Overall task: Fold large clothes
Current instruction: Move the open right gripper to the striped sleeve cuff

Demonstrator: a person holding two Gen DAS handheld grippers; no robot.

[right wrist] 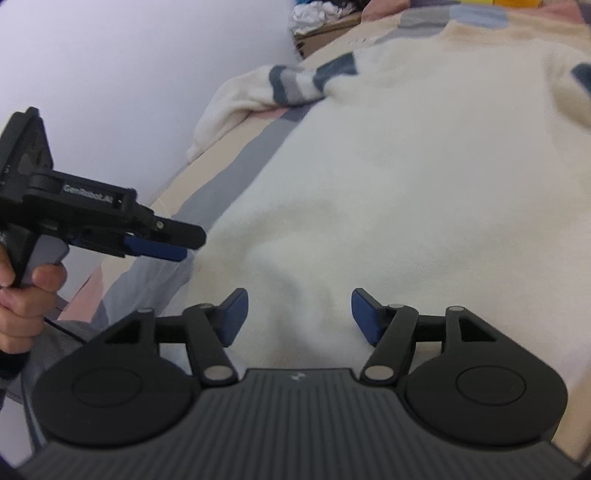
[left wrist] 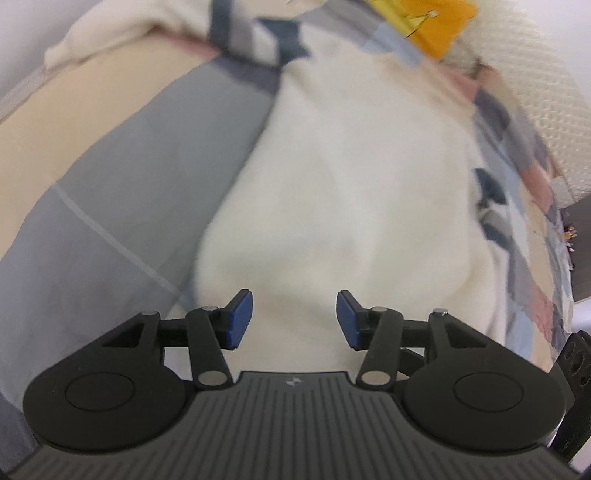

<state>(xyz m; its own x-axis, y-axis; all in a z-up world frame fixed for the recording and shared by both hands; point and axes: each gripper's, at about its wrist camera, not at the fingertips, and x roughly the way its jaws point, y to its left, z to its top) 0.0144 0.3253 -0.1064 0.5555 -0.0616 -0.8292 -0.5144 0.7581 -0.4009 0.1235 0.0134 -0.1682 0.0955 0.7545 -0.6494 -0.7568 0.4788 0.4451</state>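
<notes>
We see a bed with a patchwork cover (left wrist: 110,192) of grey, beige and pink, set against a pale wall (right wrist: 110,74). A cream sweater (right wrist: 406,177) lies spread flat on the cover, one striped sleeve (right wrist: 295,85) reaching toward the wall. Left gripper (left wrist: 294,319) hovers over the sweater's near hem, jaws apart, nothing between them. Right gripper (right wrist: 299,317) likewise, jaws apart and empty. Beyond the sweater, a cardboard box (right wrist: 325,33) holds crumpled clothes.

Home bedroom, patchwork bedsheet (left wrist: 122,192), bed against wall (right wrist: 129,74)
</notes>
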